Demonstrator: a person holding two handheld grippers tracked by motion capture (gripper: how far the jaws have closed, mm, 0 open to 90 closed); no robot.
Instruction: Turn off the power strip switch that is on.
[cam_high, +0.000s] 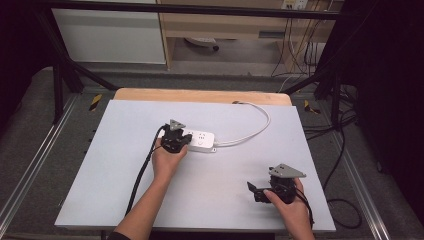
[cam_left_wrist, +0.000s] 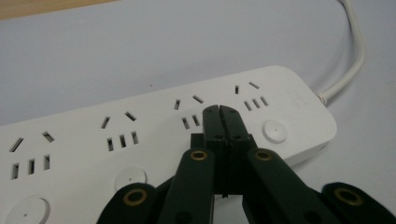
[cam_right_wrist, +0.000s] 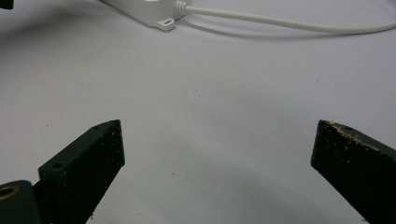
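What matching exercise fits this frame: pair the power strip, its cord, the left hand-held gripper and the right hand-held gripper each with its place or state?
Things:
1. power strip
2. cord
3. left hand-held gripper
4. right hand-held gripper

States:
A. jaws wide apart over bare table
B. curves away across the table toward the far edge
C. jaws shut, tips over the sockets
D. lies flat, white, with round buttons beside its sockets

Pairs: 1-D, 2-B, 3-C, 4-A

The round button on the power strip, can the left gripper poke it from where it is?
Probably yes: the shut left gripper hovers over the power strip, with the round button just beside its tips and nothing between.
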